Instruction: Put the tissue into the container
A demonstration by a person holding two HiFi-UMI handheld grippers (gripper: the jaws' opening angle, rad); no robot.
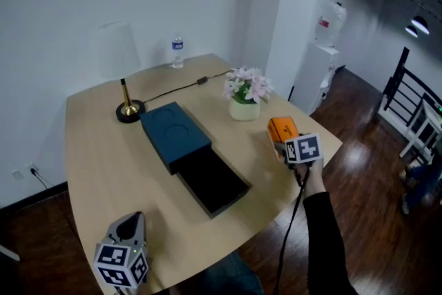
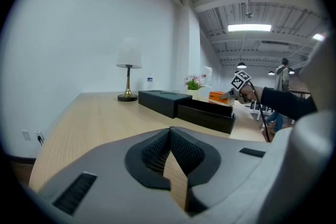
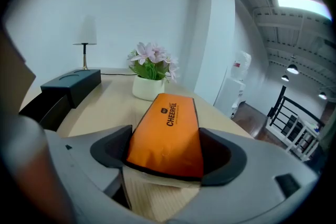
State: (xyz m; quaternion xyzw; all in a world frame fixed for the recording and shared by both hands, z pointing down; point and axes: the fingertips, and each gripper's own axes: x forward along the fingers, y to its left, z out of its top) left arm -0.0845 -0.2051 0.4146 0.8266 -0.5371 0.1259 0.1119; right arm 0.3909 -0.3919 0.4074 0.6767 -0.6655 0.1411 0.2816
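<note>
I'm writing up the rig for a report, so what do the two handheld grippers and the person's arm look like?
Both the left gripper and right gripper have smooth grey shells with dark, textured jaw pads. Each carries a white cube with black square markers. A black cable hangs from the right one, whose arm wears a dark sleeve.

Orange tissue pack (image 3: 167, 134); container (image 1: 176, 135) seemingly dark blue.

A: Left gripper (image 2: 169, 131), state?
B: You hold it low at your left, jaws together, empty.
A: Right gripper (image 3: 165, 150)?
B: Your right arm (image 1: 324, 238) is extended; the pads (image 3: 218, 157) press both sides of the orange tissue pack (image 3: 167, 131).
</note>
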